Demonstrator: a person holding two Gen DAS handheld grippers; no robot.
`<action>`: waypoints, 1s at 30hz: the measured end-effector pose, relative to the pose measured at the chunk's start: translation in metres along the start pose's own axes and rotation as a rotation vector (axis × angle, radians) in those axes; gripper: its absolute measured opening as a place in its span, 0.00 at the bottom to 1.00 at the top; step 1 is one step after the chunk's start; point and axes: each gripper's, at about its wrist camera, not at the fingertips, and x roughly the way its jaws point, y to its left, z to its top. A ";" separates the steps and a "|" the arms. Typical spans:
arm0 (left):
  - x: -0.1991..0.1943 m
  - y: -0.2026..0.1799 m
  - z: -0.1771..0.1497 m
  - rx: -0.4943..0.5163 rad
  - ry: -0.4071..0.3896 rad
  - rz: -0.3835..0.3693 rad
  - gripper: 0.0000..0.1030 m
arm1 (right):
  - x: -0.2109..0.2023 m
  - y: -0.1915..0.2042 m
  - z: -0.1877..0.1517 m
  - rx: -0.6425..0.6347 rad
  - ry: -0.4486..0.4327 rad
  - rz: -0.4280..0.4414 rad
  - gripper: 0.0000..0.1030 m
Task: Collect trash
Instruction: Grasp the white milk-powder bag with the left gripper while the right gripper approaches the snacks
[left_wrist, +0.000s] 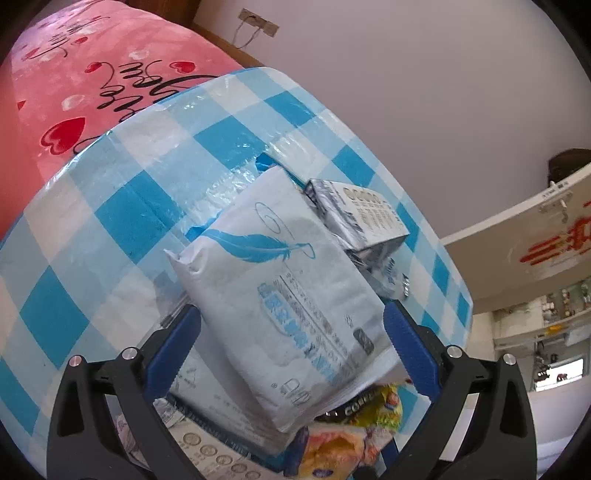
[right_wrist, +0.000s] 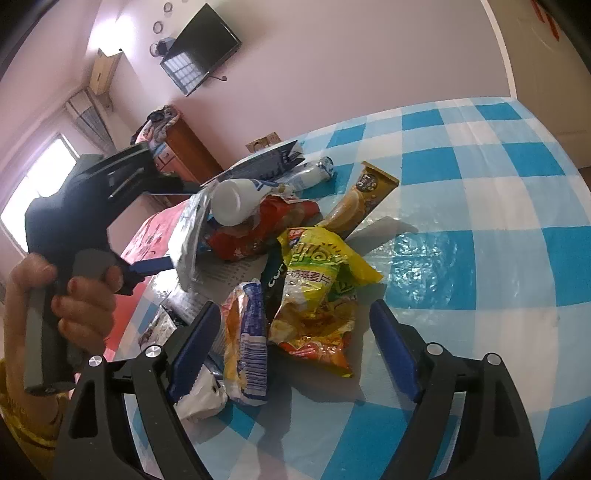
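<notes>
A pile of trash lies on a table with a blue-and-white checked cloth (right_wrist: 480, 192). My left gripper (left_wrist: 291, 328) has its fingers around a white packet with a blue feather print (left_wrist: 288, 295); whether they press on it is unclear. From the right wrist view the left gripper (right_wrist: 162, 264) meets that packet (right_wrist: 190, 236) at the pile's left side. My right gripper (right_wrist: 295, 343) is open, its fingers either side of a yellow snack bag (right_wrist: 317, 291) and a yellow-and-blue wrapper (right_wrist: 247, 347). A white cup (right_wrist: 231, 201), a red wrapper (right_wrist: 258, 229) and a gold stick packet (right_wrist: 362, 199) lie behind.
A silver printed carton (left_wrist: 362, 218) lies behind the feather packet. A pink bed with hearts (left_wrist: 74, 92) stands beside the table. A wall television (right_wrist: 199, 48) and wooden dresser (right_wrist: 184, 147) stand at the far wall. A door (left_wrist: 535, 240) is to the right.
</notes>
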 end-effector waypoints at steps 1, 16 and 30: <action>0.002 -0.002 0.000 -0.004 0.000 0.006 0.96 | 0.000 0.001 -0.001 -0.005 0.000 0.003 0.80; 0.013 -0.026 0.000 0.201 -0.078 0.211 0.91 | -0.007 0.004 -0.007 0.003 0.001 0.044 0.82; 0.001 0.014 0.001 0.282 -0.056 0.176 0.62 | -0.011 -0.003 -0.002 0.034 -0.028 0.035 0.82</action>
